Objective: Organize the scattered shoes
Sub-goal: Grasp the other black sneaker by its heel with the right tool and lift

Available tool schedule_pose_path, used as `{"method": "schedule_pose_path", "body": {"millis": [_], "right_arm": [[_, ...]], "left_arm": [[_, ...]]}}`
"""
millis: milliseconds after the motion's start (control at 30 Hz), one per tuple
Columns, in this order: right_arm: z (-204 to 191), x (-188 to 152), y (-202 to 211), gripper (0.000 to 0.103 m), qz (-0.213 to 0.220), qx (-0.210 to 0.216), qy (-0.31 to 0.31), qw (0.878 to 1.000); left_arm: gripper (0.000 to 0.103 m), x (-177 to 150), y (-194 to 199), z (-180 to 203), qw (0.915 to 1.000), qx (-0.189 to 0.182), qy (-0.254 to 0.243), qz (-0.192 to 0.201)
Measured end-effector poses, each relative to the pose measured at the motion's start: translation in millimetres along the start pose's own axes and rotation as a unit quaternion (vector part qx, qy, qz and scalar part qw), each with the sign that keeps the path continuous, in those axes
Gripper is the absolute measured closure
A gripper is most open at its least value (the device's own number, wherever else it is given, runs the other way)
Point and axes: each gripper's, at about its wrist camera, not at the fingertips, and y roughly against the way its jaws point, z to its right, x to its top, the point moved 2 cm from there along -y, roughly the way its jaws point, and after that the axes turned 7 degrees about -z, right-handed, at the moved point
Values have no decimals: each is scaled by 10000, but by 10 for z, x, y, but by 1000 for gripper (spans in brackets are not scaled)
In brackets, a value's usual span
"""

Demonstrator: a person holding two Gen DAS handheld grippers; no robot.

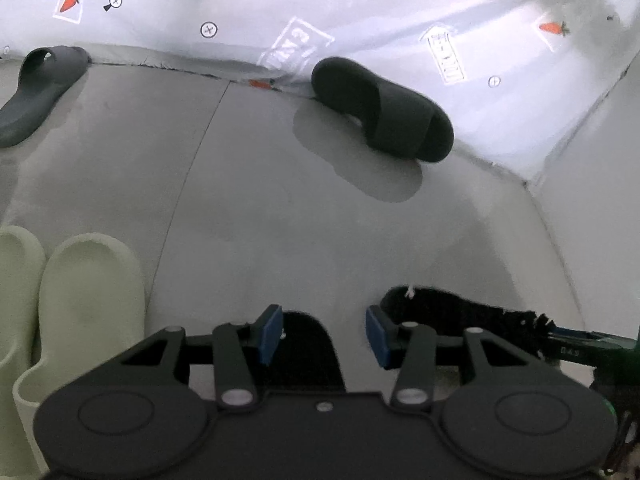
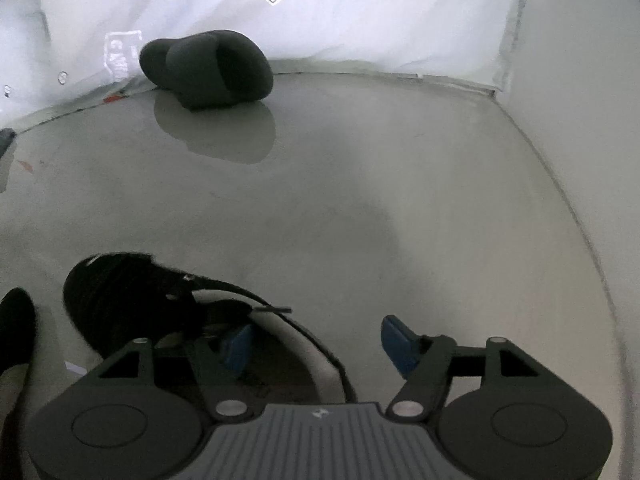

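Item: black fabric shoe [image 2: 160, 304], lower left of the right wrist view, sole down on the grey floor [image 2: 360, 200]; pale lining shows at the collar. Judged light, with a soft upper that gives and a collar rim firm enough to pinch; best hold is the collar edge or heel.

Right gripper [image 2: 316, 344]: fingers wide, the left one over the shoe's opening, the right one over bare floor; nothing gripped.

Mate: second black shoe [image 1: 308, 344], bottom centre of the left wrist view, just beside the first.

Left gripper [image 1: 324, 336]: fingers wide, empty, above the shoes.

Black slide sandal [image 1: 384, 108], upper centre, leaning on the printed white sheet [image 1: 400, 12]; judged light, rubbery, stiff; take it by the strap.

Dark grey slide [image 1: 36, 88], upper left, flat.

Pale green slides [image 1: 80, 300], lower left, side by side, apparently already paired.
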Motion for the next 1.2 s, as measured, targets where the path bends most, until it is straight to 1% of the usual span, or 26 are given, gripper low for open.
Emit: {"method": "schedule_pose_path", "body": {"millis": [67,133,167,200,267,333,367,400,433,500,533,567,600,633,667,700,800,933,1000,1067,1200], "right_arm": [[23,-22,110,30,105,131,-196,9997],[121,-92,262,27,221,390,-778,9960],[156,-126,299,27,233,481,-1006,9935],[234,-209,360,27,232,656,-1487,9864],[369,-386,398,27,102,860,-2319,9689],[488,-542,400,29,-32,1026,-3059,9465],[583,-694,368,36,-103,1259,-3677,9213],[623,-767,337,41,-116,1443,-3954,9070],[640,-807,308,46,-153,1553,-4108,8983],[662,-890,228,48,-175,1859,-4441,8763],[657,-900,209,50,-163,1917,-4480,8731],[646,-904,171,51,-148,2024,-4551,8670],[632,-889,142,52,-153,2060,-4584,8644],[616,-870,114,54,-161,2075,-4602,8630],[589,-829,84,54,-187,1985,-4558,8675],[556,-768,51,54,-234,1805,-4472,8757],[479,-629,-4,55,-279,1469,-4177,8962],[417,-410,-119,55,-231,1237,-3783,9171],[408,-236,-212,55,-211,1207,-3648,9230],[401,-129,-272,55,-193,1216,-3574,9258],[320,101,-389,55,-97,1233,-3241,9379]], "left_arm": [[56,13,9,-1,10000,10,39,49],[56,7,13,-8,9999,19,82,66],[56,-3,12,-11,9999,15,102,54],[56,-12,10,-13,9999,13,113,39],[56,-34,8,-12,9999,11,120,18],[56,-48,16,-7,9999,9,111,46],[56,-51,32,3,9999,-3,74,89],[56,-52,41,14,9999,-14,29,110],[56,-53,40,23,9999,-12,-9,116],[56,-55,31,46,9999,-14,-101,93],[56,-60,23,48,9999,-24,-125,76],[56,-63,15,53,9999,-41,-155,49],[56,-67,10,56,9998,-51,-178,33],[56,-69,12,55,9998,-49,-187,35],[56,-71,16,50,9998,-45,-190,43],[56,-68,20,37,9998,-40,-181,57],[56,-48,44,-41,9999,-7,-65,120],[56,-52,66,-127,9998,44,106,179],[56,-49,60,-158,9996,59,179,190],[56,-45,56,-171,9996,58,216,197],[56,-43,60,-172,9994,74,230,231]]}}
